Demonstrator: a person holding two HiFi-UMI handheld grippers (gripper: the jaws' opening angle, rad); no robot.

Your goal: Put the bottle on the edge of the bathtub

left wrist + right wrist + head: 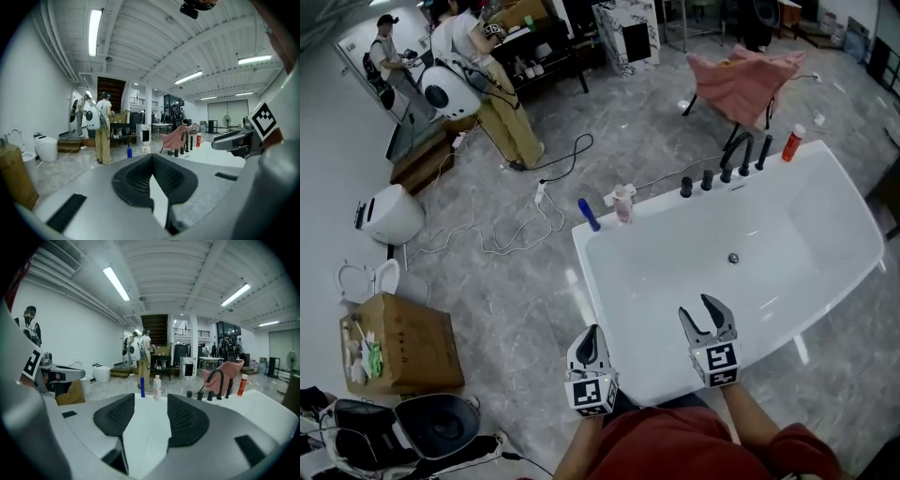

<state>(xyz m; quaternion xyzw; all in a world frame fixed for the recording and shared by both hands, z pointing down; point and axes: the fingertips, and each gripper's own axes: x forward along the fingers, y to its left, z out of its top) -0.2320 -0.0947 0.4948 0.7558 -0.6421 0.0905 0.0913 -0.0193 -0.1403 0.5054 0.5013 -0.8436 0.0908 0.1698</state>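
Claws at near rim of tub (pixel 592 277).
Left claw (pixel 592 330) closed, right claw (pixel 694 306) open, both empty; pink bottle (pixel 624 203) on far rim.

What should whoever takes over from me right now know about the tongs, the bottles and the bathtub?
Left tongs: shut, empty, by the near-left corner of the bathtub.
Right tongs: open, empty, over the near side of the tub.
Bottles: the blue bottle and pink bottle stand upright at the far-left corner of the edge. The red bottle stands on the far edge, past the black taps.
Done: every bottle in view stands on the edge.
Left: I see no bottle off the tub, so confirm which one is meant before moving anything.
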